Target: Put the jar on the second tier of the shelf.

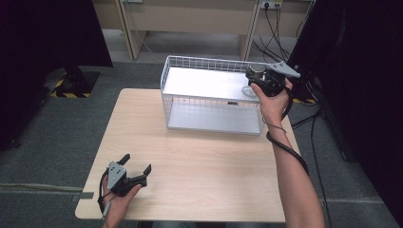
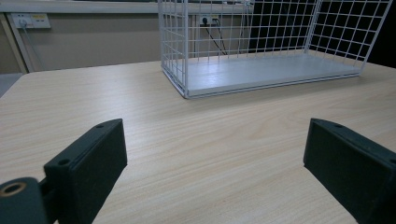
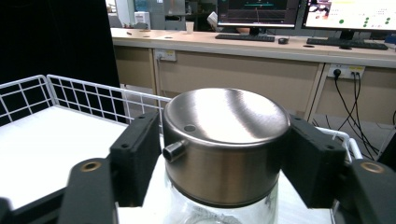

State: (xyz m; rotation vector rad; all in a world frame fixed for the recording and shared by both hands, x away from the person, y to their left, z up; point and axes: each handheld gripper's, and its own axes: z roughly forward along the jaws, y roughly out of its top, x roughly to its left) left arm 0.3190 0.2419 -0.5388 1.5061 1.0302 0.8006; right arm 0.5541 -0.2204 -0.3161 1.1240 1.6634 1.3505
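Right gripper (image 3: 224,154) up at the far right corner of the wire basket (image 1: 167,76), jaws either side of the steel lid (image 3: 227,140) of a glass jar (image 1: 251,90), narrow, seemingly just off the metal or barely touching — hard to call from this close. Jar resting on the white shelf inside the basket, against its right end. Looks like the release after placing; next, jaws wider, then straight up and back clear of the basket rim without nudging the lid. Left gripper (image 1: 138,167) low on the wooden table (image 1: 199,166), well in front of the basket, jaws wide, nothing between them. Beyond the basket: grey carpet, wooden desks, wall sockets with cables, monitors lit.
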